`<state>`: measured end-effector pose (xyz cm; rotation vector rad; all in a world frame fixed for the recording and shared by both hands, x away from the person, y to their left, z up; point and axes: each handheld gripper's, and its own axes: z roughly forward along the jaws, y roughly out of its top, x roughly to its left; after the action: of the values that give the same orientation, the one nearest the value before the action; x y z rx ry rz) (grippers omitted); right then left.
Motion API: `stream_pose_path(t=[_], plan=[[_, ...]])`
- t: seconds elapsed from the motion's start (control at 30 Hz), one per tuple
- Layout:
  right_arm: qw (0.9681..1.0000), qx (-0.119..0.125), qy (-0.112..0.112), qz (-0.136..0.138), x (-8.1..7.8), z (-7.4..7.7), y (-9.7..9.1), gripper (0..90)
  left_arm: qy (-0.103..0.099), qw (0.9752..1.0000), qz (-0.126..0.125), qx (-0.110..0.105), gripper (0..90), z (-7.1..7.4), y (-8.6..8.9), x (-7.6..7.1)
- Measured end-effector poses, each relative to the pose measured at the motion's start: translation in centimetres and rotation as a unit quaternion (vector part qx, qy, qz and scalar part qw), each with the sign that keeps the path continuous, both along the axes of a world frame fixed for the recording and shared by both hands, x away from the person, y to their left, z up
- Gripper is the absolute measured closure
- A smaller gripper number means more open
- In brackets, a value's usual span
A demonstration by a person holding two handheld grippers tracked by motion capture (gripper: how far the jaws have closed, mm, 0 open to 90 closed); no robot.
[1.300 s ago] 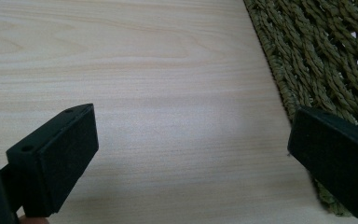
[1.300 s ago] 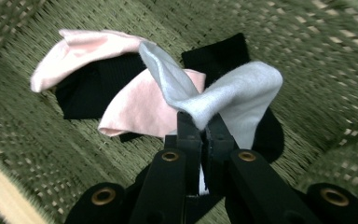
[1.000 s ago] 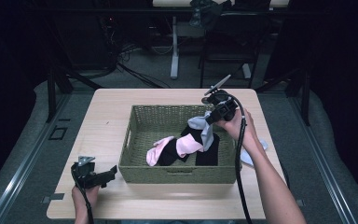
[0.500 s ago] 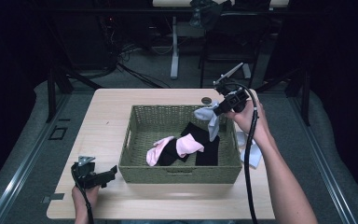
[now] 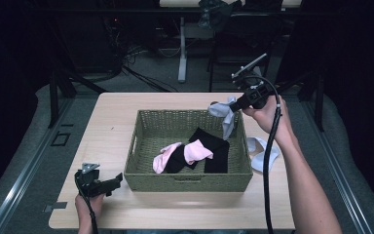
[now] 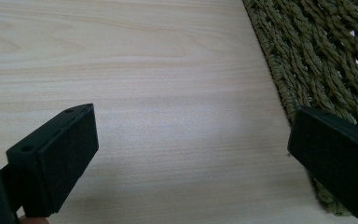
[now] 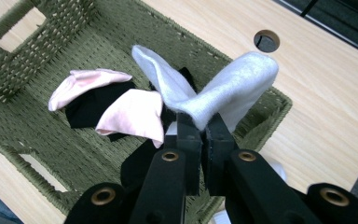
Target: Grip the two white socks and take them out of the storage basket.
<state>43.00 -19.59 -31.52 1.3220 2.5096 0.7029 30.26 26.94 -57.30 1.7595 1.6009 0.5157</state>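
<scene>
- the right tool (image 5: 237, 105) is up in the air at about 2 o'clock over the desk (image 5: 112, 131), above the far right corner of the basket (image 5: 146, 170).
- its two black jaws are squeezed tight on a light grey sock (image 5: 224, 114). in the right gripper view the grey sock (image 7: 214, 95) is pinched in the middle and its two ends stick up like bunny ears.
- the sock hangs down over the basket's right rim and does not touch the things inside.
- the green woven basket sits in the middle of the desk. inside it lie two pink socks (image 5: 185, 153) and some black socks (image 5: 214, 146), all in a heap near the middle and toward 3 o'clock.
- another light sock (image 5: 258, 151) lies flat on the desk just beside the basket, at about 3 o'clock.
- the left tool (image 5: 108, 185) rests low at about 8 o'clock, near the front left corner of the basket. its jaws are spread wide and hold nothing.
- in the left gripper view, bare wood is between the jaws and the basket wall (image 6: 317, 60) is right beside one jaw.
</scene>
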Motion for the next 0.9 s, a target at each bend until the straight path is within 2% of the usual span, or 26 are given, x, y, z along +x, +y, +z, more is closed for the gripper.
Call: stream_pose_path(t=[0.4, 0.5, 0.73, 0.77, 0.9], plan=[[0.9993, 0.005, -0.034, -0.017, -1.7, 3.4, -2.3, 87.8, 0.002, 1.0, 0.001, 0.001, 1.5, 0.0, 0.0, 0.0], [0.9987, 0.005, -0.044, -0.027, -2.4, 4.3, -3.5, 87.8, 0.002, 1.0, -0.001, 0.003, 1.5, 0.0, 0.0, -0.1], [0.9975, 0.006, -0.051, -0.048, -3.1, 4.6, -5.7, 87.8, 0.001, 1.0, 0.001, 0.002, 1.5, 0.0, 0.0, 0.0], [0.9974, 0.005, -0.051, -0.05, -3.2, 4.6, -6.0, 87.8, 0.008, 0.9999, -0.001, 0.007, 1.5, 0.1, 0.0, -0.1], [0.9966, 0.006, -0.051, -0.065, -3.5, 4.0, -7.3, 87.7, 0.006, 1.0, 0.0, 0.005, 1.5, 0.1, 0.0, -0.1]])
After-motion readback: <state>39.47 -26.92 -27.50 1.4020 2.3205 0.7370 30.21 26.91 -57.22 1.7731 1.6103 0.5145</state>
